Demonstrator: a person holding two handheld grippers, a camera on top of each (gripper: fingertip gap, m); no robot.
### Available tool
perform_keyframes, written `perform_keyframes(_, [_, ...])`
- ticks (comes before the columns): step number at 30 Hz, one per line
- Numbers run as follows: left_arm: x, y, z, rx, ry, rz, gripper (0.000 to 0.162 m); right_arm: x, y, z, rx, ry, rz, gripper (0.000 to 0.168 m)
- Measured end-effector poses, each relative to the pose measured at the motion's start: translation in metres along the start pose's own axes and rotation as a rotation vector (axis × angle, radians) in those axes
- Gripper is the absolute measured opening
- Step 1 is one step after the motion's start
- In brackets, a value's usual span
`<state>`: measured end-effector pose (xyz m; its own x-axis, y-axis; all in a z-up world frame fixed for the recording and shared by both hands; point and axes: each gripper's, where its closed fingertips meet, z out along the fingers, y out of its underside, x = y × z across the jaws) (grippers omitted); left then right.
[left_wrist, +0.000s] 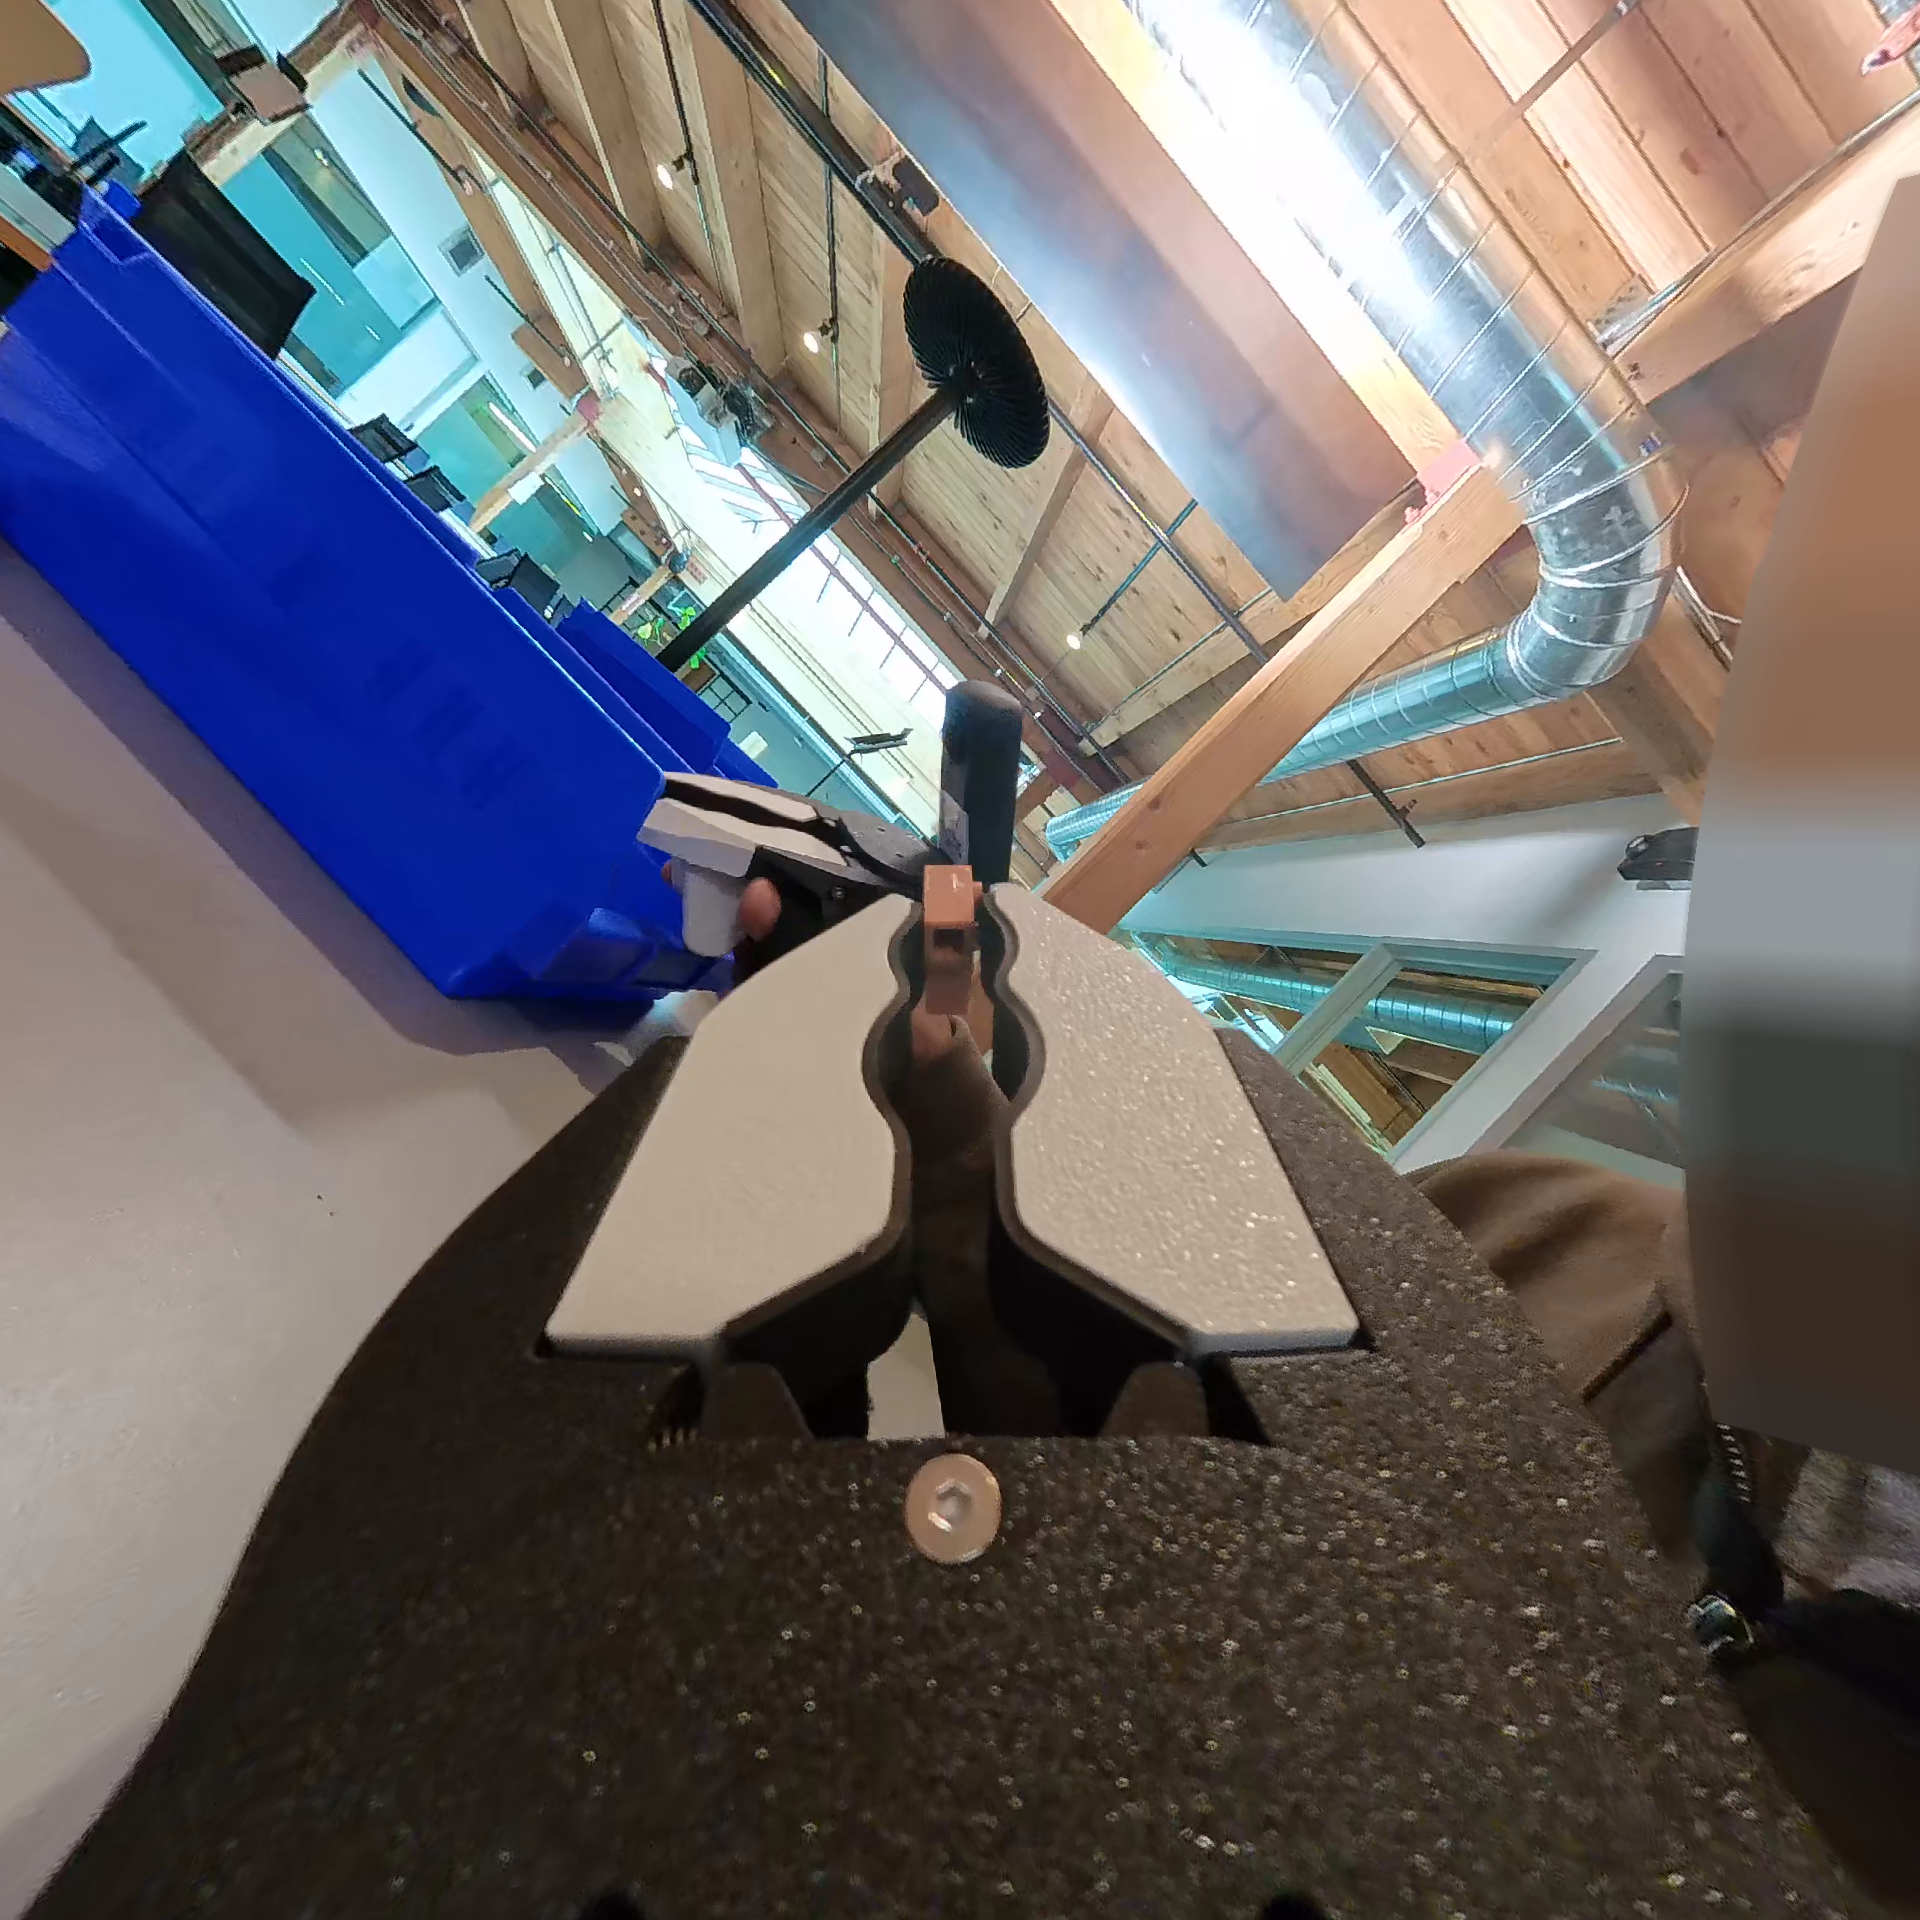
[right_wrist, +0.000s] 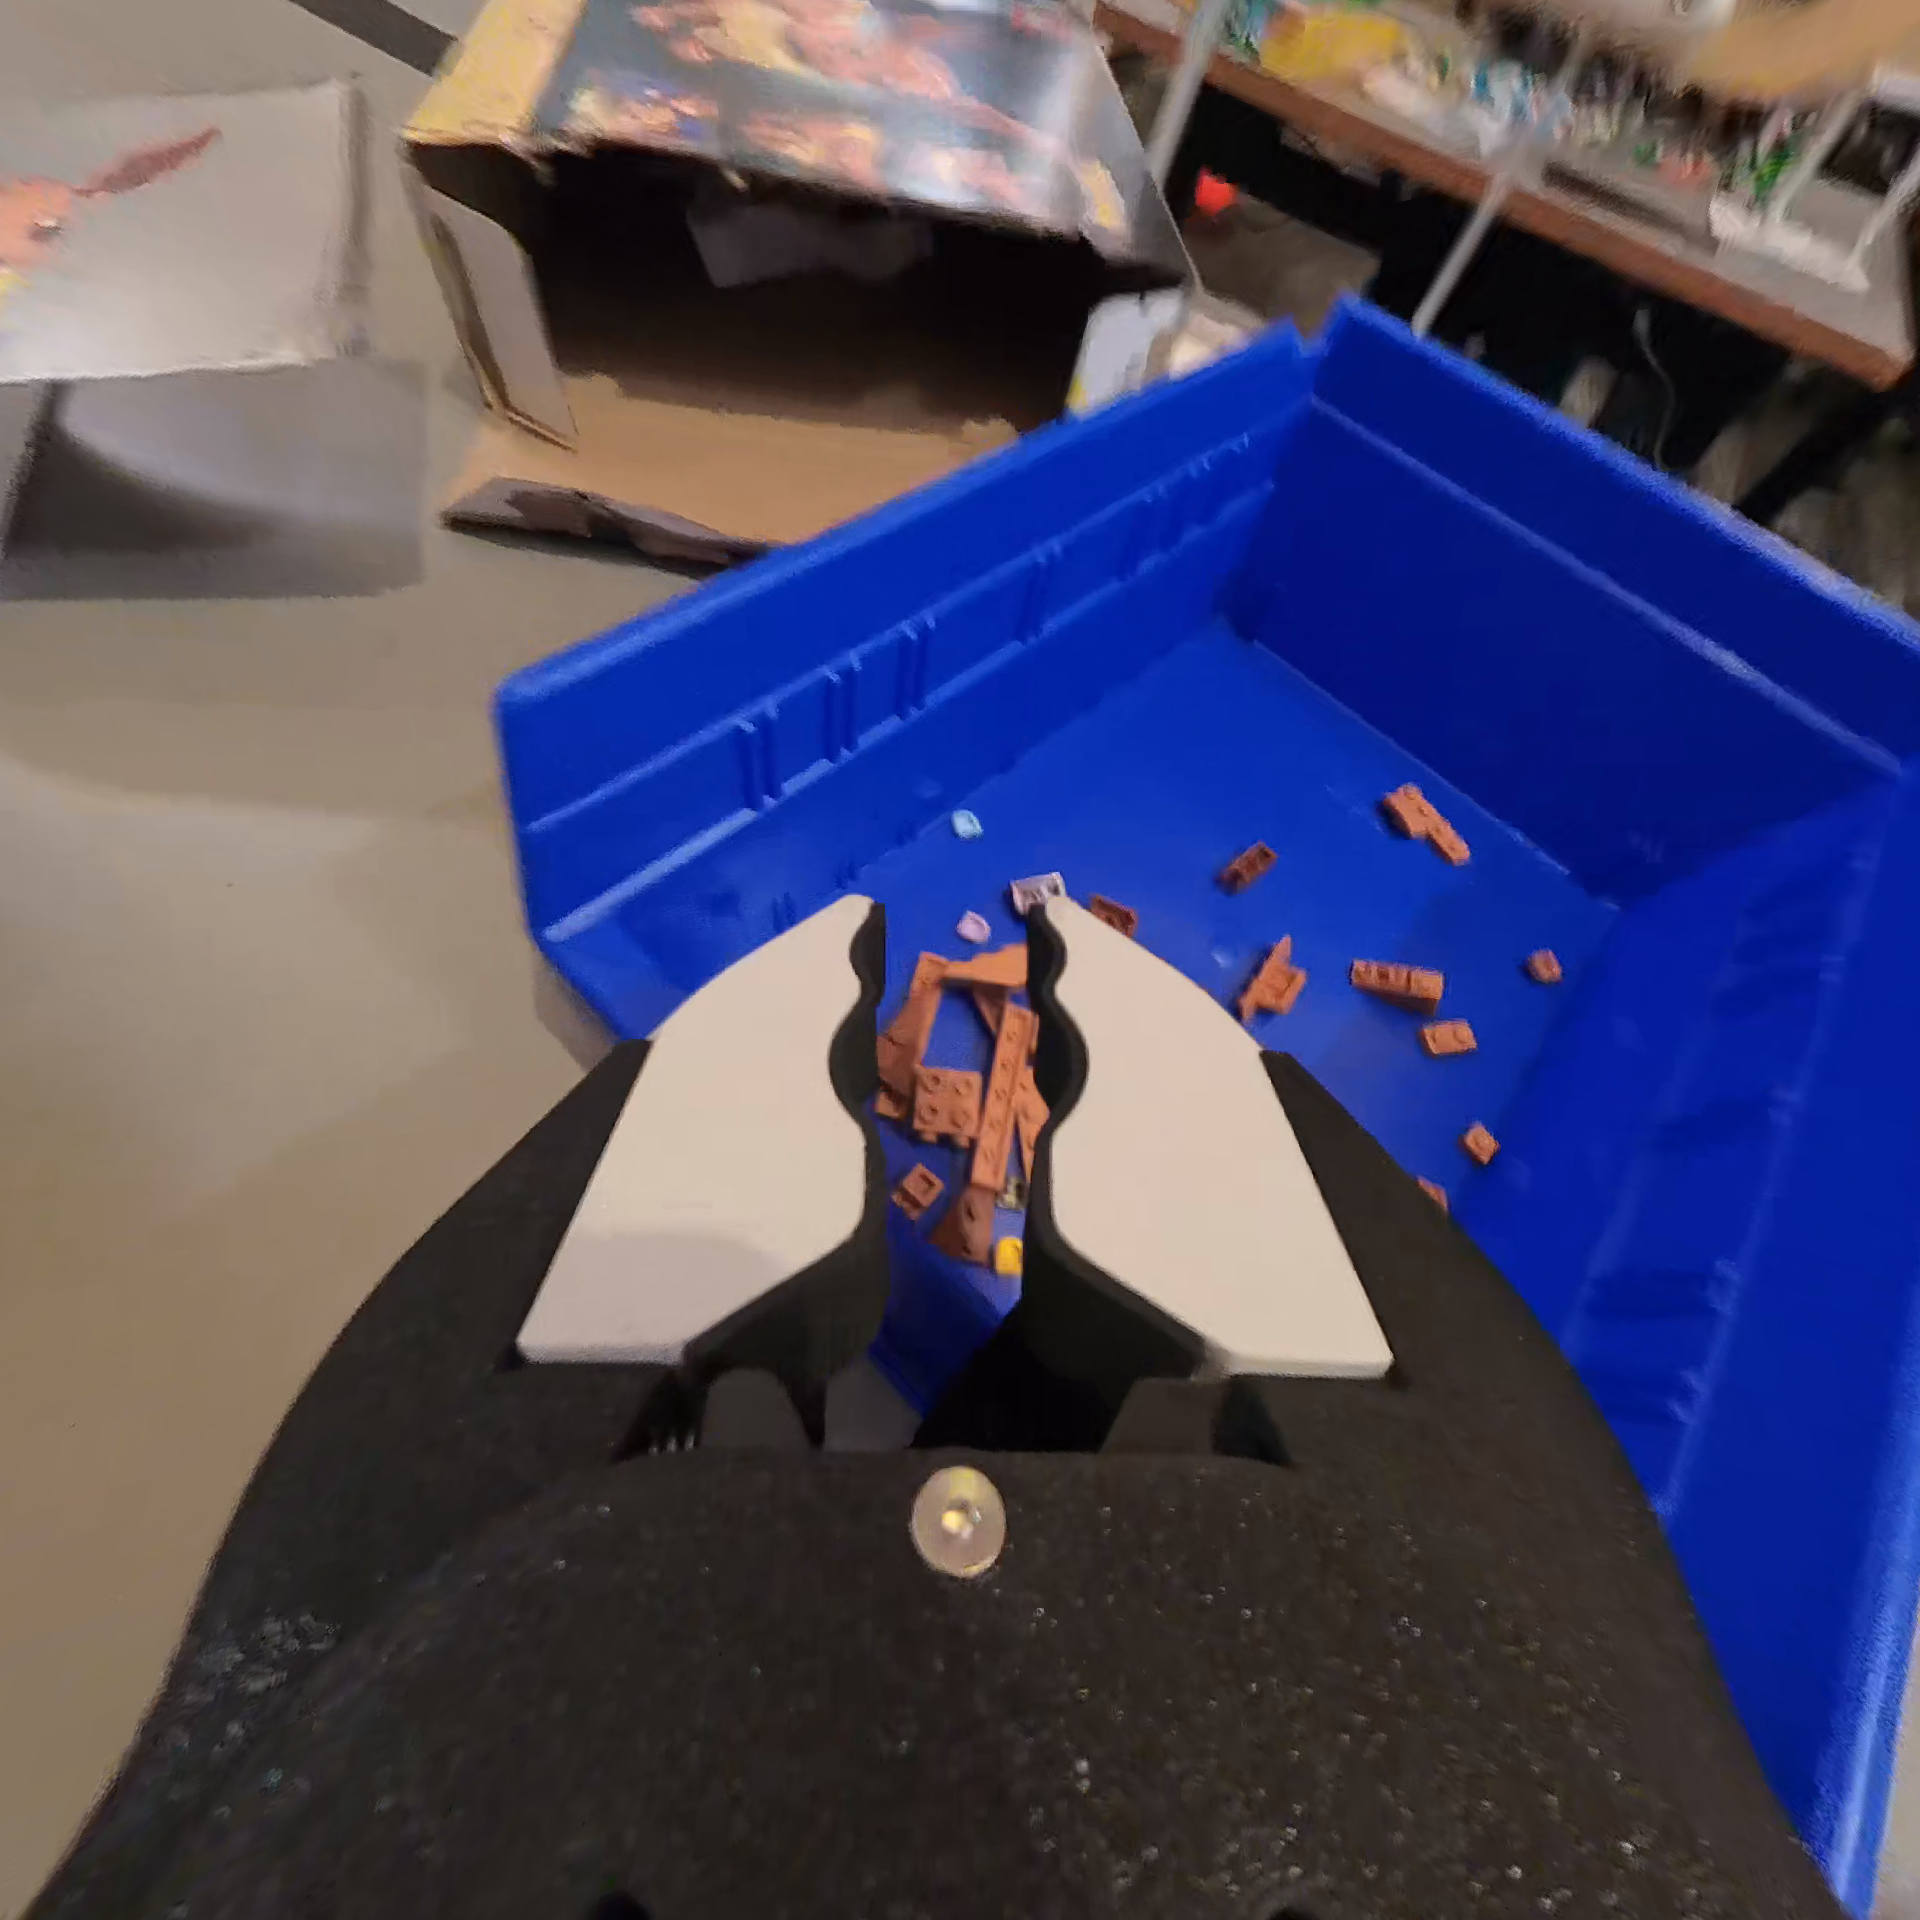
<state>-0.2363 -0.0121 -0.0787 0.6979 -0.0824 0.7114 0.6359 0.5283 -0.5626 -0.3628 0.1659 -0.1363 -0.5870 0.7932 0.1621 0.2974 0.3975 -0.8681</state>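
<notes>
Two grippers: left (left_wrist: 951, 925) pinches brown brick (left_wrist: 950, 940).

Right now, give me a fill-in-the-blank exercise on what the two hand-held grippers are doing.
1. The left hand-held gripper is shut on a small ____ toy brick.
2. The right hand-held gripper hovers, open, above a ____ plastic bin.
3. Most of the loose brick pieces in that bin are ____ in colour.
4. Beyond the bin lies an open ____ box.

Missing words: brown; blue; brown; cardboard
</notes>
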Motion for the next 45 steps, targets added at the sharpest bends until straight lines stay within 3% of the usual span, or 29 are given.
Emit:
perform_keyframes(7, [0.003, 0.016, 0.007, -0.096, 0.034, -0.063, 0.010, -0.124, -0.057, -0.033, 0.333, -0.367, -0.432, 0.026])
perform_keyframes(10, [0.005, 0.022, 0.009, -0.135, 0.042, -0.081, 0.010, -0.170, -0.064, -0.046, 0.412, -0.517, -0.560, 0.023])
perform_keyframes(15, [0.008, 0.030, 0.010, -0.185, 0.058, -0.096, 0.010, -0.203, -0.059, -0.054, 0.446, -0.654, -0.692, 0.022])
perform_keyframes(25, [0.013, 0.043, 0.012, -0.272, 0.082, -0.113, 0.010, -0.216, -0.055, -0.061, 0.489, -0.685, -0.784, 0.016])
perform_keyframes(33, [0.009, 0.024, 0.007, -0.140, 0.082, -0.129, 0.013, -0.205, -0.061, -0.057, 0.513, -0.628, -0.652, 0.016])
perform_keyframes(45, [0.019, 0.036, 0.009, -0.218, 0.119, -0.081, 0.008, -0.211, -0.064, -0.066, 0.567, -0.651, -0.655, 0.017])
